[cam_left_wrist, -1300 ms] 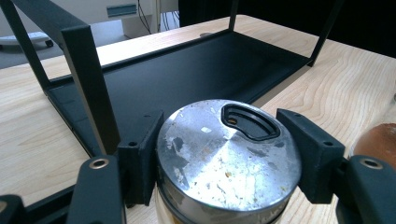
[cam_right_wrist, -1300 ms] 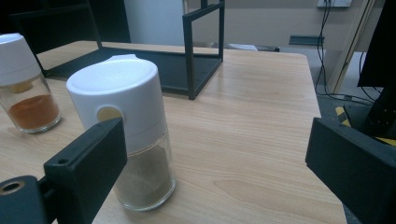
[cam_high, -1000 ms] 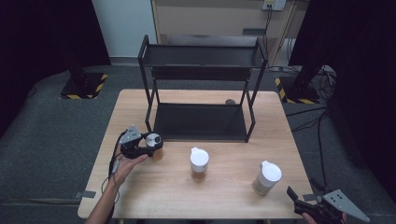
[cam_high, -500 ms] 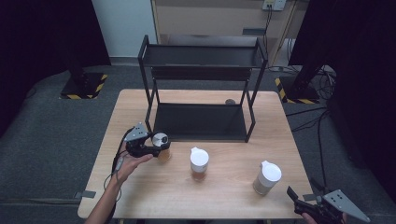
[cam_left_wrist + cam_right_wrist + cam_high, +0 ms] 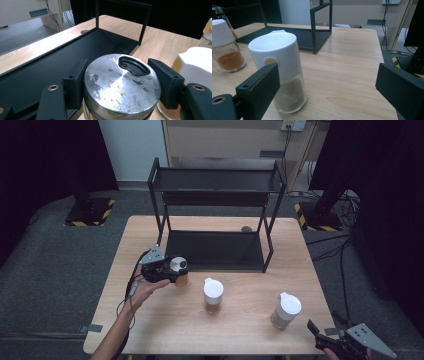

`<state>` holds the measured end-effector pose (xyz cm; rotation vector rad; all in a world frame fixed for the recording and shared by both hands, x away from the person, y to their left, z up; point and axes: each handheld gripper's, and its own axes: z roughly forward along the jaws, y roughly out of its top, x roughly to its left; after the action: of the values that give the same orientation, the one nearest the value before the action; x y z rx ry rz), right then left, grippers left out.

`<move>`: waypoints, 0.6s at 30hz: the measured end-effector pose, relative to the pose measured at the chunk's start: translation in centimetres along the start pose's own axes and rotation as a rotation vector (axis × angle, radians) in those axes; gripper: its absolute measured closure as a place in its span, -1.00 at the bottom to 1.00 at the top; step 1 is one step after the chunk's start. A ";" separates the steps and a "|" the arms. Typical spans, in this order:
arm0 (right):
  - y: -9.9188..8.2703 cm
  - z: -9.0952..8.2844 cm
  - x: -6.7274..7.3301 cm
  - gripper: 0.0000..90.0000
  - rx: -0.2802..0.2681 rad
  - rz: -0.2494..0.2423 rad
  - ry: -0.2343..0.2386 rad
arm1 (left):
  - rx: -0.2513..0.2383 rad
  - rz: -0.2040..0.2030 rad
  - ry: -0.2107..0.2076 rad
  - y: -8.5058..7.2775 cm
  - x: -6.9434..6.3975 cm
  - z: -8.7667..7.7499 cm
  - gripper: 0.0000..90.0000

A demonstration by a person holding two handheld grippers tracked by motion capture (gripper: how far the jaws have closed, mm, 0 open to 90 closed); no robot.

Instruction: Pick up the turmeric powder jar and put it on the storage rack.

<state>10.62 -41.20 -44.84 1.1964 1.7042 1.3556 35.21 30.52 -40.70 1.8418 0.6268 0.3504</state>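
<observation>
My left gripper (image 5: pixel 177 269) is shut on a glass jar with a scratched silver lid (image 5: pixel 176 265), its pads pressing the lid's sides (image 5: pixel 117 87). It holds the jar just in front of the left part of the black rack's lower shelf (image 5: pixel 220 252). A jar with a white lid and orange spice (image 5: pixel 213 295) stands at mid table. Another white-lidded jar with grey-brown powder (image 5: pixel 286 310) stands to the right. My right gripper (image 5: pixel 324 321) is open near the table's front right corner, and that jar (image 5: pixel 279 70) stands just beyond its left jaw.
The two-tier black rack (image 5: pixel 216 179) stands at the back of the wooden table (image 5: pixel 300 270); both shelves are bare (image 5: pixel 50 65). A small round mark lies on the table behind the rack (image 5: pixel 246 228). A cable trails from the left gripper along the forearm.
The left gripper has carried the silver-lidded jar up and to the right, closer to the rack's lower shelf. The right gripper and both white-lidded jars have stayed put.
</observation>
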 end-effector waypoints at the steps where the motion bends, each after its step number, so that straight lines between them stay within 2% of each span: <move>1: 0.0 0.0 0.0 -0.87 -0.001 0.000 0.000 | -0.001 -0.001 -0.002 0.1 0.0 0.1 -0.24; 18: 0.0 0.0 0.0 -0.87 -0.002 0.001 0.003 | -0.011 -0.005 0.022 2.9 0.9 2.1 -0.24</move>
<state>10.63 -41.23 -44.87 1.1957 1.7040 1.3598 37.72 28.66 -38.82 1.8275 0.6427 0.3705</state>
